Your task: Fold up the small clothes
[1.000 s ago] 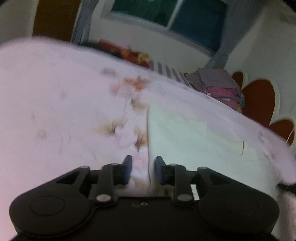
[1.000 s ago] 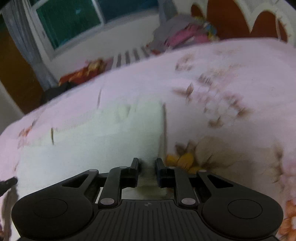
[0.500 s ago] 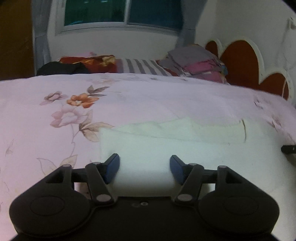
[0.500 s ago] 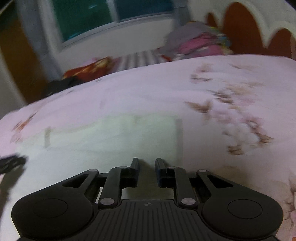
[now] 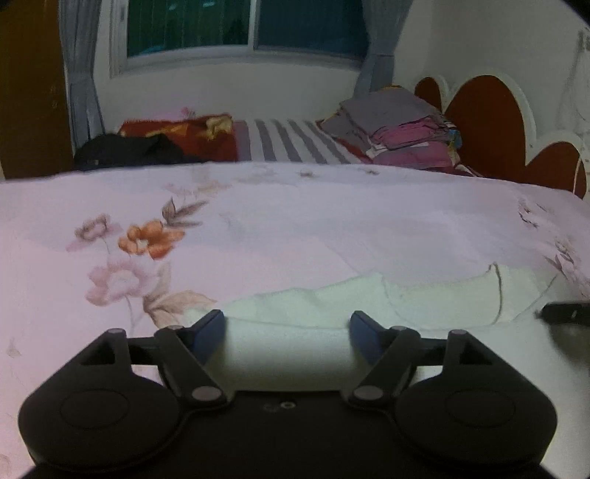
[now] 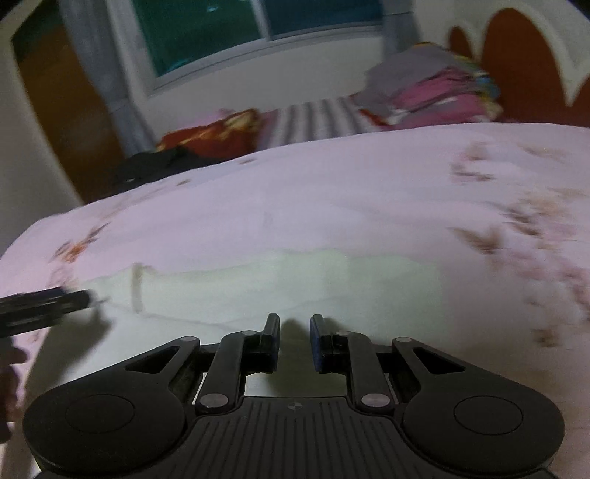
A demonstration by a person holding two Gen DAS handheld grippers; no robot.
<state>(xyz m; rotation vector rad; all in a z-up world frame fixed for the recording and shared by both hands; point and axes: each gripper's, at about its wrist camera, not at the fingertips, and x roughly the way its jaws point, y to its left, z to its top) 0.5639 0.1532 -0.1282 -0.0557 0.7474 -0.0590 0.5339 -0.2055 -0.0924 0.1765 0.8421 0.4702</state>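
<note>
- Where the pink floral bedspread fills the left wrist view, noted lying flat upon it: a pale cream garment, folded, at 6 o'clock of the frame, directly ahead of the tool.
- Left gripper: spread wide, blue-padded fingertips well apart, nothing between them; cloth visible beneath the gap, contact not determinable.
- Right gripper: narrow gap, not fully closed, nothing clamped; fingers poised over the near edge of the garment.
- Garment in the right wrist view: spread across the centre, from 9 o'clock towards 3 o'clock, with a faint seam line near its 9 o'clock end.
- Opposite tool seen in each view: dark tip of the right gripper at 3 o'clock in the left view, just beside the garment's end; blurred left gripper at 9 o'clock in the right view, at the garment's other end.
- Background at 12 o'clock: window with grey curtains; striped cloth; red patterned blanket; dark bundle.
- At 1 o'clock: stack of folded clothes in grey and pink, beside a red scalloped headboard.
- Right wrist view partly motion-blurred; floral print at 3 o'clock not resolvable.
</note>
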